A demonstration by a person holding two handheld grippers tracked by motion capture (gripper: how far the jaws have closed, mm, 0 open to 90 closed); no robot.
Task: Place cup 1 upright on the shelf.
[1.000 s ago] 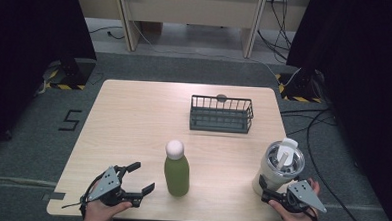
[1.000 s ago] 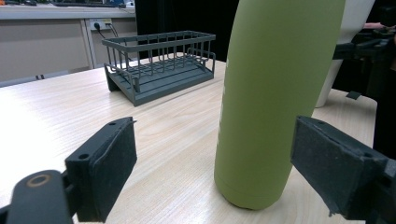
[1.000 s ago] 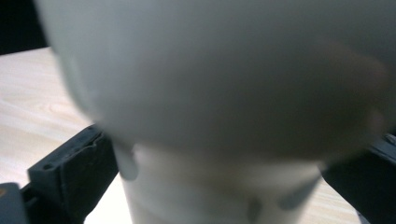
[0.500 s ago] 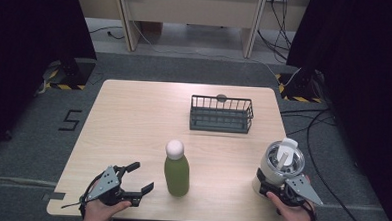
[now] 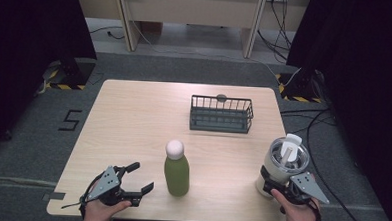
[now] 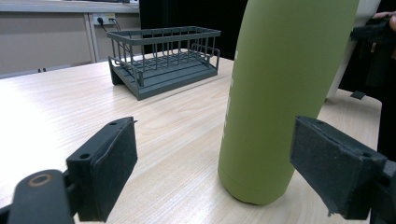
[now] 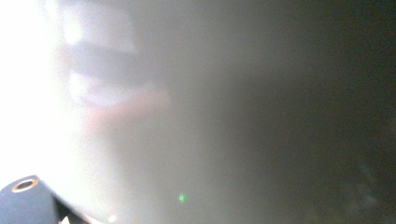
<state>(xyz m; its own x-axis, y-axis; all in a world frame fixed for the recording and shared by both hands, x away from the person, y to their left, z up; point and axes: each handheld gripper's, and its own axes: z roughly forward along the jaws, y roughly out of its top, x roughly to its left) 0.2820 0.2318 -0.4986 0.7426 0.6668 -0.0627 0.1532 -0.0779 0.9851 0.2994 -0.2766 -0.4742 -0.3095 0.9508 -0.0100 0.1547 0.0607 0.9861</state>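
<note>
A green bottle (image 5: 177, 172) with a white cap stands upright near the table's front edge. My left gripper (image 5: 143, 176) lies just left of it, open, jaws pointed at the bottle. In the left gripper view the bottle (image 6: 285, 93) rises between and just beyond the two wide-apart pads (image 6: 107, 168). A white tumbler (image 5: 284, 159) with a clear lid stands at the front right. My right gripper (image 5: 275, 186) is pressed up to its base, jaws on either side. The tumbler's wall (image 7: 210, 116) is a pale blur in the right gripper view, and the jaws' grip is hidden.
A dark wire basket (image 5: 221, 114) sits empty at the back right of the wooden table (image 5: 133, 123); it also appears behind the bottle as the basket (image 6: 163, 60) in the left gripper view. Cables run over the floor to the right of the table.
My right gripper has moved forward onto the tumbler's base. The left gripper, the bottle and the basket have stayed where they were.
</note>
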